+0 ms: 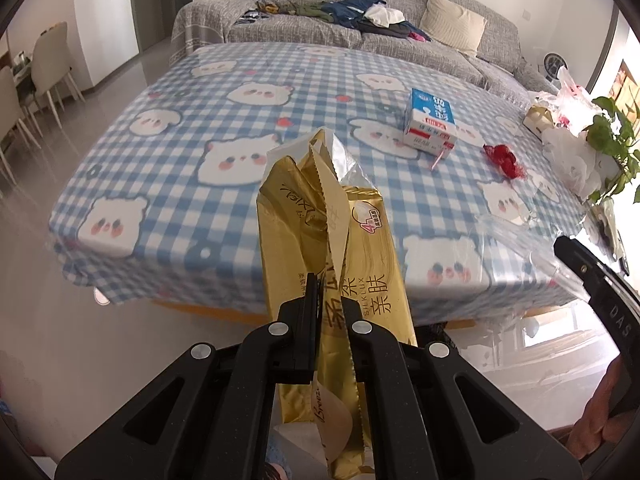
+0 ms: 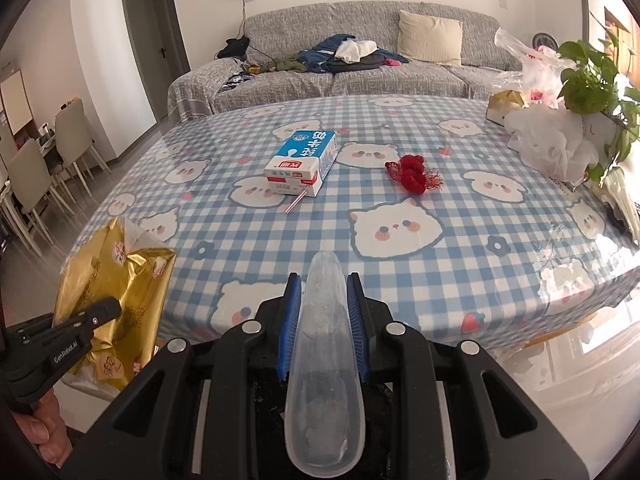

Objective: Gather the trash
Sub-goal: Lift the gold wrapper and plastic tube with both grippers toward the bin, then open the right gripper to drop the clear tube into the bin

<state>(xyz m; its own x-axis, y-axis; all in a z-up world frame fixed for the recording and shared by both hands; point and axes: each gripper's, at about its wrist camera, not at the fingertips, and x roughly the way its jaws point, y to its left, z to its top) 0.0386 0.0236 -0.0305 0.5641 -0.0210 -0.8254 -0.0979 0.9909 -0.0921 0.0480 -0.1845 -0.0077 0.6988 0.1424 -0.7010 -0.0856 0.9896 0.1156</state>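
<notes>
My left gripper (image 1: 330, 300) is shut on a crumpled gold wrapper (image 1: 336, 232) and holds it in front of the table's near edge; the wrapper also shows at the left of the right wrist view (image 2: 116, 280). My right gripper (image 2: 323, 280) is shut on a clear plastic piece (image 2: 324, 340) above the table's near edge. A blue and white milk carton (image 2: 302, 162) with a straw lies on the checked tablecloth (image 2: 460, 220). A red net scrap (image 2: 414, 176) lies to its right. Both also show in the left wrist view: carton (image 1: 430, 122), scrap (image 1: 504, 158).
White plastic bags (image 2: 548, 140), a small box (image 2: 506, 106) and a potted plant (image 2: 592, 80) crowd the table's right side. A grey sofa (image 2: 360, 76) with clothes stands behind the table. Dining chairs (image 2: 44, 160) stand at the far left.
</notes>
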